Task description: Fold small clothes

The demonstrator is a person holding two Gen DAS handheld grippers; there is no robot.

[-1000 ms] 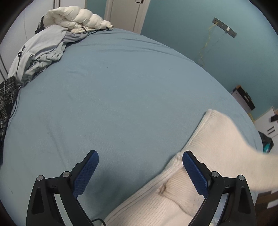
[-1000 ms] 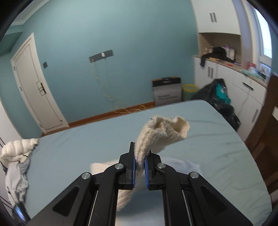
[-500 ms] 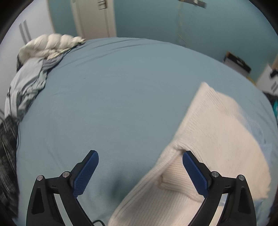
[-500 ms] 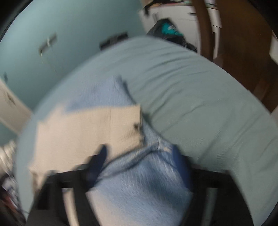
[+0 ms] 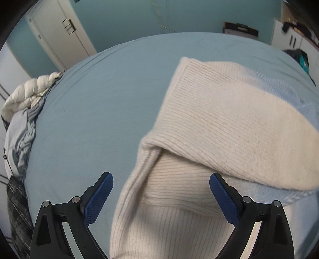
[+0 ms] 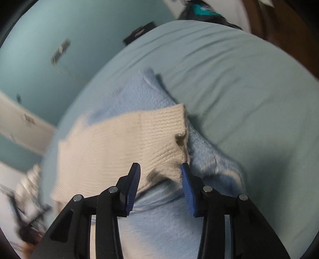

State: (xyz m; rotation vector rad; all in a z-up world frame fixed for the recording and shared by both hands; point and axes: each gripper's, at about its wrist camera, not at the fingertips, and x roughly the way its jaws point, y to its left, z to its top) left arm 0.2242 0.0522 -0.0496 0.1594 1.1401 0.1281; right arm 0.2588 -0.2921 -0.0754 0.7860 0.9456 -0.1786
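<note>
A cream ribbed knit garment lies on the blue bed, one part folded across the rest. It partly covers a light blue fuzzy garment. My left gripper is open, its blue pads either side of the cream knit near the fold. My right gripper is open just above the cream knit's loose end, holding nothing.
A pile of white and grey clothes lies at the bed's left edge. A white door and teal wall stand beyond. Dark wooden furniture and a black bag are past the bed's right side.
My right gripper has laid the cream knit end down across the garment and opened. The left gripper has moved right, over the knit, still open.
</note>
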